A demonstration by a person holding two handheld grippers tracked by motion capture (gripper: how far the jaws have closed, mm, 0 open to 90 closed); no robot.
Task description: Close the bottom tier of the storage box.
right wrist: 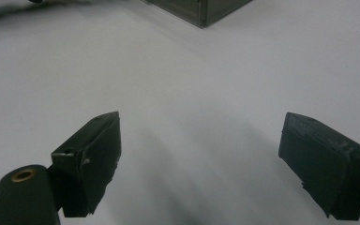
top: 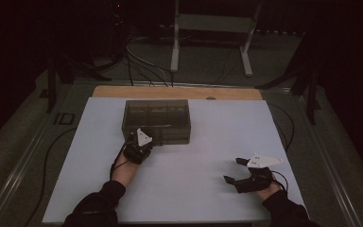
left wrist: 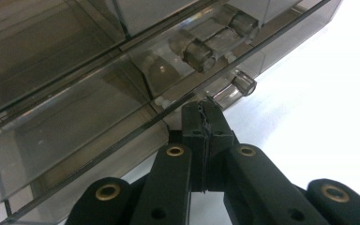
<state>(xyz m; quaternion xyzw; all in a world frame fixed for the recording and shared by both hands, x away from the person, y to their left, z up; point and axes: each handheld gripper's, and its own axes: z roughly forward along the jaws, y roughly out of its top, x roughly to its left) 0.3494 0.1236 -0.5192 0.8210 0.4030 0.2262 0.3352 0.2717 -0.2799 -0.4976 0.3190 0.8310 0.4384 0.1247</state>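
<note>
**Fingers pressed together at the box front; right pair spread wide**

Fingers (left wrist: 218, 126) of the left gripper (left wrist: 205, 110) sit pressed together, pad to pad, nothing visible between them; tips right at the front lower edge of the smoky clear plastic box (left wrist: 75, 108), beside its small round clasp pegs (left wrist: 243, 84); whether the tips touch the box, cannot tell. High view: left gripper (top: 139, 142) at the near left corner of the box (top: 156, 120), forearm in a dark sleeve (top: 97, 205) running up from the bottom edge; box stands on the white table (top: 194, 189), left of centre, toward the far side. Right gripper (top: 234, 171) low over the near right of the table, well apart from the box; jaws spread wide, nothing held; right gripper view shows bare white surface between its fingers (right wrist: 93, 154), a box corner (right wrist: 201, 11) far ahead.
</note>
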